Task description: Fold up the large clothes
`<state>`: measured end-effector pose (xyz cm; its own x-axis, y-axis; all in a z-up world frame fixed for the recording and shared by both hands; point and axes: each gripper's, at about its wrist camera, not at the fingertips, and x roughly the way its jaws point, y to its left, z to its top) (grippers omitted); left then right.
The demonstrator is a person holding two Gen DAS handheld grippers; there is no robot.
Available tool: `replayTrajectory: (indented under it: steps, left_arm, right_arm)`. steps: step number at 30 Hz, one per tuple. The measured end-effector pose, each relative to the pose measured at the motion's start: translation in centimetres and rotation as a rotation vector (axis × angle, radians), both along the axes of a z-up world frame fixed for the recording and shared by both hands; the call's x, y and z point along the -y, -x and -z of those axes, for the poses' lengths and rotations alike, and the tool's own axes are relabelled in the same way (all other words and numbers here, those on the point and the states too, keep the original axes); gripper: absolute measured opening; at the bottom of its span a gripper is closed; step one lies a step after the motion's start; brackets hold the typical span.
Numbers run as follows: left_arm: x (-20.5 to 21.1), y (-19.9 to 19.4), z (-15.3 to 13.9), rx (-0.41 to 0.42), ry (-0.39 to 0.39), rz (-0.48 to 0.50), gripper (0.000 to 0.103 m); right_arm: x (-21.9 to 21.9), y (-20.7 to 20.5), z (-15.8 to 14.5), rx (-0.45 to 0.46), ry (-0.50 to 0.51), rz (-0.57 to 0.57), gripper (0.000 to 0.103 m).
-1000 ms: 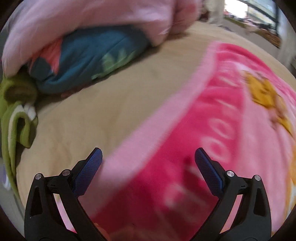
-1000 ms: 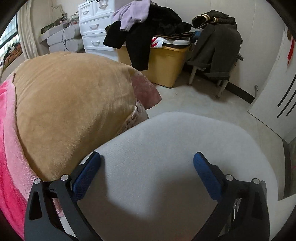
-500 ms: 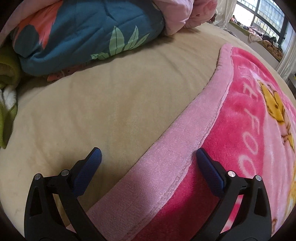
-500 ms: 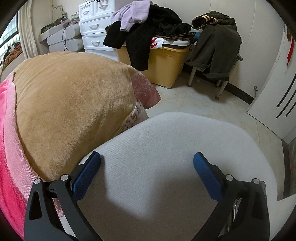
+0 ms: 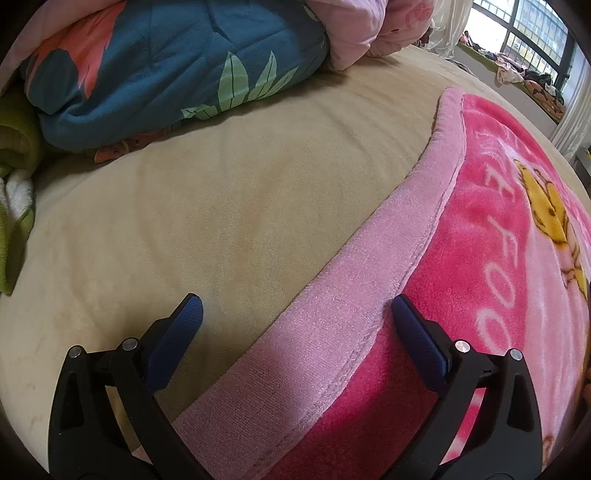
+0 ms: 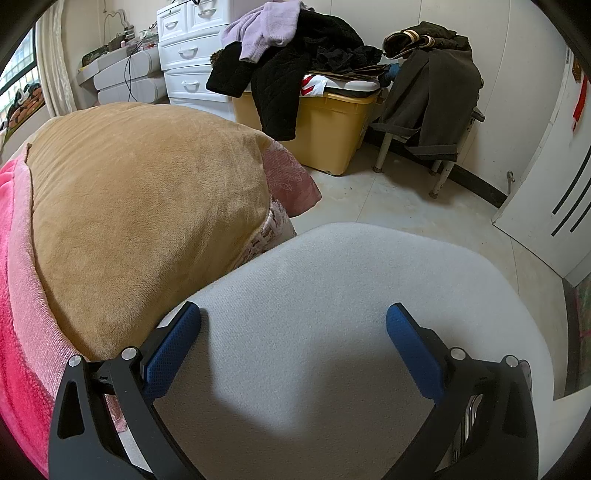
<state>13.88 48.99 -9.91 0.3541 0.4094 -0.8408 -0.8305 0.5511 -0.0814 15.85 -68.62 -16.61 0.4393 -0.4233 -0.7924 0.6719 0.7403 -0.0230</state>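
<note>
Left gripper (image 5: 295, 314): jaws wide apart, nothing held. It hangs low over the near edge of the pink fleece blanket (image 5: 491, 295), one finger over the tan bed cover (image 5: 221, 206), the other over the blanket's hot-pink field. Whether either pad touches cloth cannot be told.

Right gripper (image 6: 293, 321): jaws also spread, empty, over a pale grey padded seat (image 6: 332, 314) beside the bed. Not at the blanket.

Blanket location: spread flat on the bed, right of the left view; its pale pink border band (image 5: 351, 325) runs diagonally from near to far. Printed lettering and a yellow cartoon figure (image 5: 546, 210) face up. The same blanket shows at the left edge of the right view.

Handling, judged: thick plush, soft and limp, likely fairly heavy for its area; will sag and drag, not slippery. Best hold looks like the stitched border band near a corner, where the hem gives the pads something firm.

Surface: soft bed, yielding; cloth may bunch on the nap.

Room: bundled teal leaf-print quilt (image 5: 166, 70) and pink bedding (image 5: 369, 26) at the far left of the bed; window far right. Right view shows white drawers (image 6: 192, 51), a yellow storage bin (image 6: 325, 125) heaped with dark clothes, and a chair draped with a coat (image 6: 436, 96).
</note>
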Motion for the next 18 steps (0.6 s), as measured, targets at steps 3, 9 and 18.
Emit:
replayTrajectory:
  steps: [3, 9, 18]
  left_arm:
    - [0.02, -0.09, -0.05, -0.001, 0.0, 0.0, 0.095]
    - [0.01, -0.1, -0.05, 0.001, 0.001, 0.0, 0.095]
    - [0.04, 0.01, 0.01, 0.002, -0.003, 0.0, 0.095]
  right_arm:
    - [0.02, 0.0, 0.01, 0.0, 0.0, 0.0, 0.099]
    - [0.0, 0.0, -0.01, 0.0, 0.0, 0.0, 0.099]
    - [0.01, 0.03, -0.01, 0.0, 0.0, 0.0, 0.099]
